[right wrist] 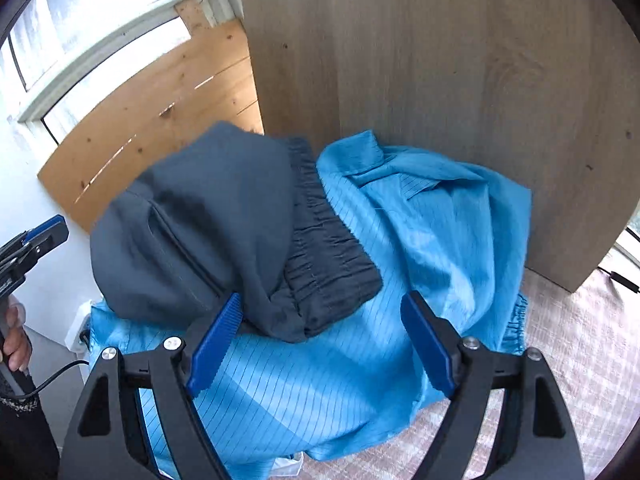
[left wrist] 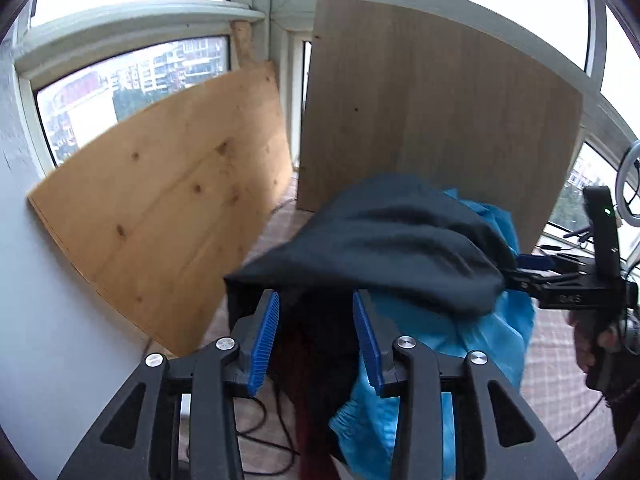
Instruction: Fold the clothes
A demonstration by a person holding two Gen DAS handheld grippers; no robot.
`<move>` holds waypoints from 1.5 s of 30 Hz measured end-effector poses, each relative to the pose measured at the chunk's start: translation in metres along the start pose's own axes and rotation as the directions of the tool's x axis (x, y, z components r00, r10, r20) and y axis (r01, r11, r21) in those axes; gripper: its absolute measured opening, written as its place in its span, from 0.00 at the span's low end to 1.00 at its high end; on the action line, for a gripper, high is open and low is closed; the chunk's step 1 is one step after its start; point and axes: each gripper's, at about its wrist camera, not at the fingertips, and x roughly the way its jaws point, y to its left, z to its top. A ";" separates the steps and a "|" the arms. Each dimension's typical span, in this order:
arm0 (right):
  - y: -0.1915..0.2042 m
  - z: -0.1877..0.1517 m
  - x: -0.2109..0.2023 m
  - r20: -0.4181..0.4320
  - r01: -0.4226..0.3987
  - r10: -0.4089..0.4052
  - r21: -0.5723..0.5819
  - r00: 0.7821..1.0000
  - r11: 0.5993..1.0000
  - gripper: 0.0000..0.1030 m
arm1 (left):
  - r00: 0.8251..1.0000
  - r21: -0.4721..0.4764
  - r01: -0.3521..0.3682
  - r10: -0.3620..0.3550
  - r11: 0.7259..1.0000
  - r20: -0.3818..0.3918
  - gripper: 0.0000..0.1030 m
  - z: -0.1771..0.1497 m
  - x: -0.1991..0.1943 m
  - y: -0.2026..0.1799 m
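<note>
A dark grey garment with an elastic waistband lies crumpled on top of a bright blue striped garment. My right gripper stands wide open just in front of the waistband; its pads touch nothing. In the left wrist view the dark garment bulges over the blue garment. My left gripper is partly open at the cloth's near edge, and no fabric is pressed between its pads. The right gripper shows at the dark garment's right end.
A pine board and a grey-brown board lean against the window behind the clothes. A pink checkered cloth covers the surface. A hand holds the right gripper. Cables trail on the floor below.
</note>
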 end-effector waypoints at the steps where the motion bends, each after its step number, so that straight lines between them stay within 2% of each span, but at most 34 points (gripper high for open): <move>1: 0.008 0.005 0.007 0.007 -0.021 0.021 -0.015 1.000 1.000 0.77 | 1.000 0.000 0.009 -0.009 1.000 -0.009 0.36 -0.007 -0.001 -0.004; 2: 0.014 0.012 0.008 0.014 -0.022 0.022 -0.028 1.000 0.999 0.54 | 1.000 0.003 0.019 -0.019 1.000 -0.016 0.38 -0.013 -0.002 -0.008; 3: 0.021 0.021 0.011 0.020 -0.022 0.023 -0.037 1.000 0.999 0.24 | 0.999 0.007 0.028 -0.028 1.000 -0.025 0.40 -0.018 -0.003 -0.012; 4: 0.028 0.035 0.013 0.026 -0.033 0.034 -0.032 0.999 0.999 0.22 | 0.999 0.014 0.035 -0.035 0.999 -0.035 0.45 -0.021 0.000 -0.016; 5: 0.035 0.051 0.012 0.054 -0.078 0.079 -0.014 0.995 0.997 0.18 | 0.998 0.020 0.037 -0.036 0.999 -0.045 0.49 -0.022 0.004 -0.019; 6: 0.042 0.067 0.010 0.083 -0.123 0.123 0.002 0.989 0.992 0.07 | 0.998 0.027 0.031 -0.030 0.999 -0.054 0.49 -0.022 0.008 -0.020; 7: 0.049 0.083 0.008 0.111 -0.177 0.175 0.010 0.978 0.984 0.02 | 0.998 0.038 0.023 -0.021 0.999 -0.062 0.49 -0.021 0.013 -0.023; 9: 0.074 0.111 -0.003 0.146 -0.347 0.348 -0.037 0.926 0.937 0.05 | 0.997 0.057 0.010 -0.006 0.998 -0.071 0.51 -0.022 0.020 -0.029; 10: 0.086 0.119 -0.010 0.136 -0.369 0.376 -0.076 0.917 0.926 0.11 | 0.997 0.059 0.012 -0.007 0.998 -0.079 0.52 -0.022 0.023 -0.031; 11: 0.098 0.124 -0.016 0.120 -0.318 0.330 -0.114 0.936 0.941 0.36 | 0.996 0.059 0.017 -0.012 0.998 -0.089 0.52 -0.021 0.028 -0.033; 12: 0.107 0.122 -0.023 0.119 -0.221 0.241 -0.156 0.963 0.963 0.68 | 0.995 0.064 0.025 -0.019 0.998 -0.095 0.52 -0.017 0.035 -0.035; 13: 0.113 0.114 -0.032 0.141 -0.119 0.150 -0.208 0.978 0.971 0.77 | 0.995 0.077 0.034 -0.026 0.996 -0.097 0.52 -0.014 0.040 -0.038; 14: 0.116 0.105 -0.039 0.165 -0.022 0.065 -0.250 0.984 0.968 0.78 | 0.995 0.092 0.038 -0.029 0.995 -0.098 0.52 -0.012 0.043 -0.040; 16: 0.103 0.076 -0.048 0.192 0.105 -0.053 -0.272 0.980 0.957 0.78 | 0.994 0.132 0.044 -0.030 0.990 -0.102 0.52 -0.003 0.055 -0.046; 18: 0.087 0.048 -0.057 0.216 0.222 -0.163 -0.285 0.963 0.933 0.78 | 0.996 0.192 0.024 -0.007 0.981 -0.087 0.53 0.008 0.066 -0.061; 20: 0.049 0.024 -0.058 0.175 0.232 -0.195 -0.223 0.965 0.947 0.78 | 0.999 0.259 -0.001 0.015 0.966 -0.051 0.59 0.019 0.076 -0.078; 22: 0.020 0.010 -0.059 0.126 0.199 -0.184 -0.119 0.975 0.973 0.78 | 0.999 0.301 -0.024 0.033 0.953 -0.024 0.60 0.038 0.093 -0.087; 23: 0.006 0.003 -0.061 0.105 0.170 -0.162 -0.066 0.981 0.983 0.78 | 0.997 0.278 -0.066 0.075 0.958 -0.019 0.59 0.052 0.102 -0.081; 25: -0.016 -0.011 -0.065 0.069 0.119 -0.120 0.018 0.990 0.993 0.78 | 0.986 0.175 -0.162 0.166 0.971 -0.011 0.59 0.078 0.112 -0.057; 28: -0.019 -0.013 -0.061 0.038 0.117 -0.119 0.042 0.992 0.992 0.78 | 0.984 -0.009 -0.180 0.180 0.984 -0.006 0.57 0.099 0.097 -0.006; 30: -0.010 -0.010 -0.059 0.033 0.085 -0.085 0.014 0.996 0.996 0.78 | 0.987 -0.045 -0.155 0.156 0.987 0.032 0.58 0.092 0.074 0.015; 32: 0.008 -0.002 -0.043 0.018 0.032 -0.032 -0.011 0.999 0.999 0.78 | 0.981 -0.036 -0.186 0.187 0.982 0.044 0.62 0.080 0.057 0.030; 36: 0.050 0.020 0.004 -0.033 -0.062 0.060 -0.062 0.998 0.996 0.78 | 0.995 -0.041 -0.097 0.097 0.994 -0.007 0.64 0.049 0.039 0.047; 38: 0.058 0.020 0.019 -0.055 -0.048 0.043 -0.092 0.998 0.995 0.78 | 0.996 -0.035 -0.082 0.081 0.996 -0.036 0.64 0.035 0.036 0.046; 40: 0.065 0.020 0.031 -0.072 -0.040 0.031 -0.118 0.997 0.992 0.61 | 0.996 -0.017 -0.081 0.080 0.997 -0.043 0.64 0.025 0.031 0.041; 42: 0.057 0.011 0.014 -0.055 -0.086 0.080 -0.122 0.995 0.989 0.15 | 0.997 -0.010 -0.056 0.056 0.998 -0.050 0.64 0.019 0.026 0.033; 43: 0.049 0.006 0.001 -0.041 -0.103 0.099 -0.116 0.994 0.988 0.08 | 0.998 -0.007 -0.030 0.030 1.000 -0.053 0.64 0.019 0.022 0.027; 45: 0.028 -0.010 -0.028 -0.003 -0.061 0.062 -0.104 0.998 0.993 0.03 | 0.998 0.024 0.015 -0.014 1.000 -0.058 0.64 0.018 0.018 0.012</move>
